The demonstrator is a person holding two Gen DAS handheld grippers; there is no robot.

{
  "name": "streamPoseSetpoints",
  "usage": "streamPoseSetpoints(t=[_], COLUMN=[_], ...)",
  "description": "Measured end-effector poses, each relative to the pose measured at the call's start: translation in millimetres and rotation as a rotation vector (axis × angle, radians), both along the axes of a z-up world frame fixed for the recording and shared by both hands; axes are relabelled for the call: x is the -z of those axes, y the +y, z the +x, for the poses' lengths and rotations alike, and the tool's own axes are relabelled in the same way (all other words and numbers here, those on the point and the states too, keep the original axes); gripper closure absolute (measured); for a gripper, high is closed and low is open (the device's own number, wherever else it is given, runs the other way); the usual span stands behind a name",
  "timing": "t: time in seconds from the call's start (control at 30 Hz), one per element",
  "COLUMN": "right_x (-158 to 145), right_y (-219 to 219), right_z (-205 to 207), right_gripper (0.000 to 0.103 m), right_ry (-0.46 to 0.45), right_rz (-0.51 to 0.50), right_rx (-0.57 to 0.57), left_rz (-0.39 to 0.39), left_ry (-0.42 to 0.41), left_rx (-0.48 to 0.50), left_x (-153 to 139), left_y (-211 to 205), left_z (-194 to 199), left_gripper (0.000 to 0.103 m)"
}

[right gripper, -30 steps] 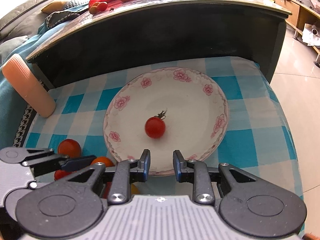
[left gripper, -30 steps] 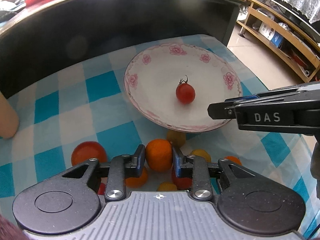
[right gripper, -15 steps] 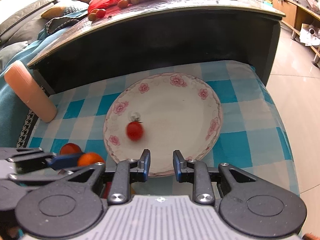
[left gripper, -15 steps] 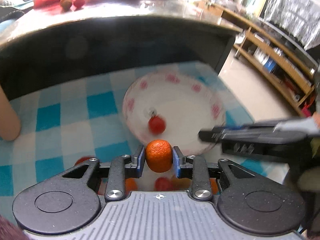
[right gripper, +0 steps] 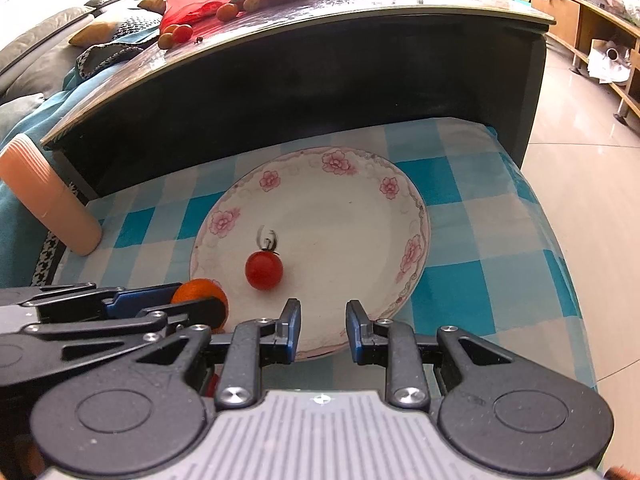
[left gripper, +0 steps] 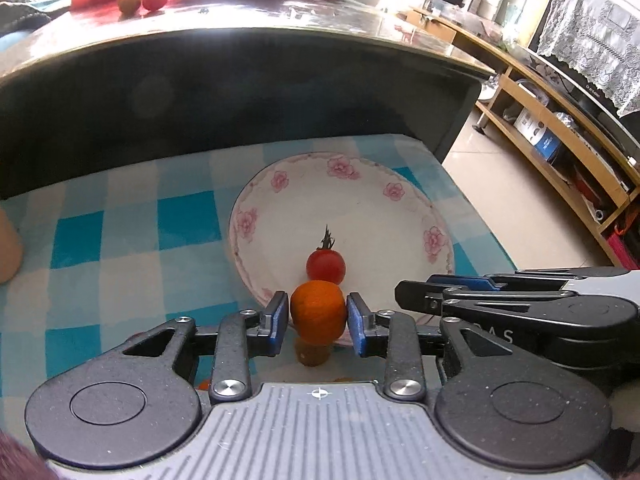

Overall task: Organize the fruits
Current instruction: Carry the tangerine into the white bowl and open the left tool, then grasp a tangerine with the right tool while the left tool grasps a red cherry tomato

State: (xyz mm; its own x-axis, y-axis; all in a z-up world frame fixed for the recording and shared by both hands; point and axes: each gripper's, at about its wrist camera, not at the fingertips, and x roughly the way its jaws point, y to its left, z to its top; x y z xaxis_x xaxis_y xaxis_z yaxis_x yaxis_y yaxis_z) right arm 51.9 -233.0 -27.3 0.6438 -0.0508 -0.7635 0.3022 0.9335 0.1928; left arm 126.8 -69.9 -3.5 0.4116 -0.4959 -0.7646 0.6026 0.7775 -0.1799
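My left gripper (left gripper: pixel 318 314) is shut on a small orange fruit (left gripper: pixel 318 310) and holds it just above the near rim of a white plate with pink flowers (left gripper: pixel 384 216). A red cherry tomato (left gripper: pixel 326 266) with a stem lies in the plate. In the right wrist view the orange fruit (right gripper: pixel 200 294) shows at the plate's (right gripper: pixel 360 208) left near edge, next to the tomato (right gripper: pixel 264 270). My right gripper (right gripper: pixel 319 326) is open and empty over the plate's near rim; it also shows in the left wrist view (left gripper: pixel 420 292).
The plate sits on a blue and white checked cloth (right gripper: pixel 480 200). A dark table (right gripper: pixel 320 60) with a red bag and several small fruits rises behind. A peach cylinder (right gripper: pixel 44 196) stands at the left. Other fruits (left gripper: pixel 314 354) lie under my left gripper. The cloth drops to the floor at the right.
My left gripper closed on the orange fruit, lifted it off the cloth and carried it to the plate's near rim. The tomato shifted in the plate. The right gripper stayed open.
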Motion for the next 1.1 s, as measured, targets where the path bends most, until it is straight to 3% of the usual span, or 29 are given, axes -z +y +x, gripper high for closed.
streamPoseSetpoints(t=[0.3,0.83,1.1], right_x=[-1.0,-6.4,-3.1], right_y=[-2.7,4.8,12.7], right_z=[-1.7,-7.7,-24.0], right_gripper=[0.064,0.064,0.064], right_ry=[-0.007,0.001,0.040], right_rz=[0.002,-0.029,-0.026], right_rx=[0.016,0.013,0.014], left_rz=[0.007,0.068,0.105], left_ry=[-0.013,-0.050,-0.056], left_rx=[0.000,-0.058,-0.081], left_x=[3.0,-8.6,-15.3], left_y=[-5.6,7.5,25.9], left_z=[0.5,-7.6,-20.4], left_gripper=[0.060,0.037,0.032])
